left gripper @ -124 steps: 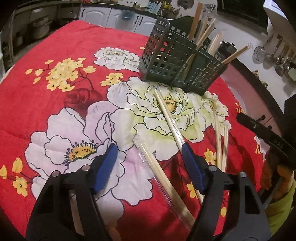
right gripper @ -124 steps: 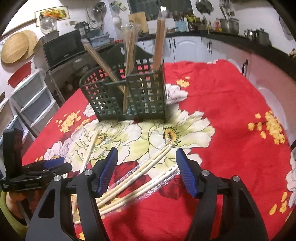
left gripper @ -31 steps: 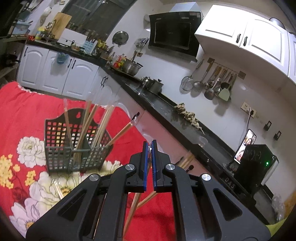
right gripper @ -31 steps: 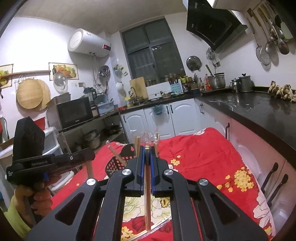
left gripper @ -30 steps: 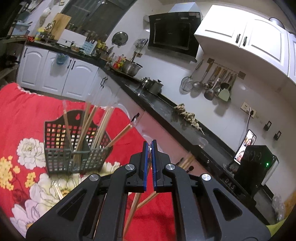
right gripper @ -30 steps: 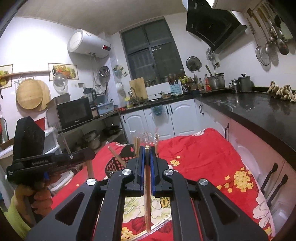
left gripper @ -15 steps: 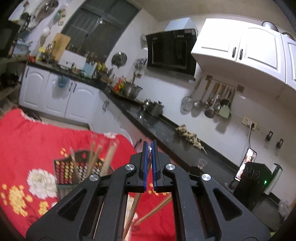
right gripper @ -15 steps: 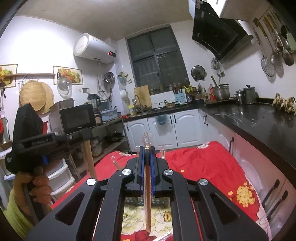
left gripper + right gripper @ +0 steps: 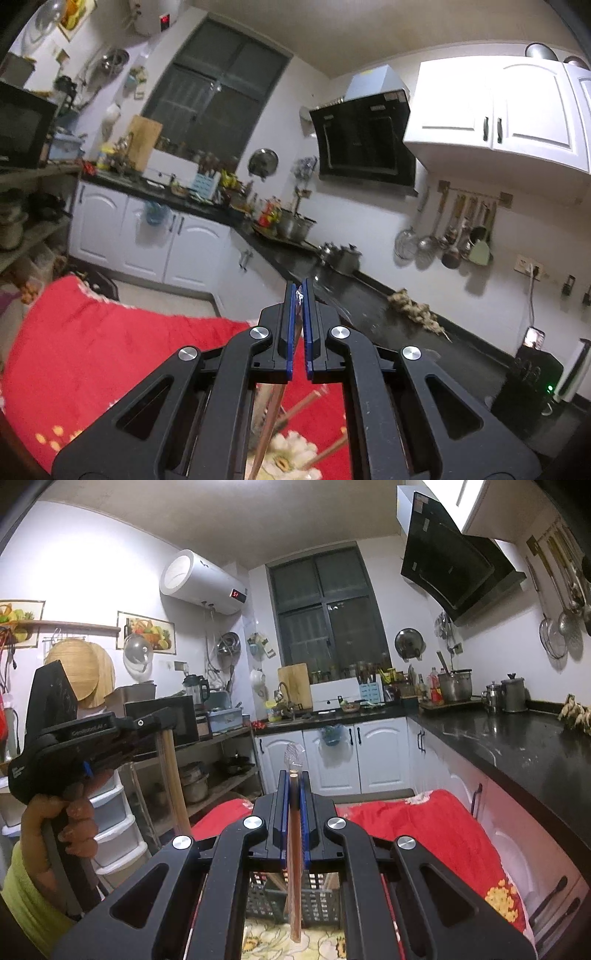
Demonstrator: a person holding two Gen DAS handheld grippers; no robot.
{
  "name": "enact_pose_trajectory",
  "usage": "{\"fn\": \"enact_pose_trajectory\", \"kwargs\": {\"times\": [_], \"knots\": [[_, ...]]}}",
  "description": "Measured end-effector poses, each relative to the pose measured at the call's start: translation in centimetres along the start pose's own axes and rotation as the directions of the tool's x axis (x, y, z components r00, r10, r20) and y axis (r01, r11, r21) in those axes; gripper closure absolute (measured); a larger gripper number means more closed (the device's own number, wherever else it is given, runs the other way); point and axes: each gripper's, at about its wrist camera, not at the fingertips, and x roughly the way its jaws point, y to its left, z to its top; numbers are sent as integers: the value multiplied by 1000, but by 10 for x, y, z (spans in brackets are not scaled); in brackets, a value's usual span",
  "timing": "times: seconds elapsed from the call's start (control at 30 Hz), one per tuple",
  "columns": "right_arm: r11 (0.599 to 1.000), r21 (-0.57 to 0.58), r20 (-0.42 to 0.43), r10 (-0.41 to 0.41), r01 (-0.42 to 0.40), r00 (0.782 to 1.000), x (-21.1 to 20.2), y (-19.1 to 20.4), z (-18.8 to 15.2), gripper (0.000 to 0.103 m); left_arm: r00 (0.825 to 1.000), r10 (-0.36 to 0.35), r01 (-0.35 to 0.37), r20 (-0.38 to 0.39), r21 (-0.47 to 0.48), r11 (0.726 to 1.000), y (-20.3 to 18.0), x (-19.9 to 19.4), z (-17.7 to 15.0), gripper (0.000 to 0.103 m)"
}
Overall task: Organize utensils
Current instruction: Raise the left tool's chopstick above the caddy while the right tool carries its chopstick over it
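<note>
Each tool, left [image 9: 299,295] and right [image 9: 294,779], is clamped on wrapped chopsticks [image 9: 294,867] above the basket [image 9: 321,904].

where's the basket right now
In the right wrist view the basket sits low at centre on the red cloth, seen between the right gripper arms, directly below the chopsticks held upright in its jaws.

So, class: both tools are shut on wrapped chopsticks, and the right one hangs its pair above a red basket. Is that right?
One detail is wrong: the basket is dark green, not red, as the right wrist view shows. The right tool and left tool are each shut on wrapped chopsticks.
</note>
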Motion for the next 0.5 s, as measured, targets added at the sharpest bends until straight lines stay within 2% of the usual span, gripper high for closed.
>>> {"fn": "enact_pose_trajectory", "kwargs": {"times": [0.27,0.5], "knots": [[1000,-14,40,-17,18,999,11,-1,11,97,991,109,-114,84,53,992,9,2,23,101],[1000,-16,83,-21,23,996,23,-4,22,97,983,152,-155,100,23,988,27,16,34,101]]}}
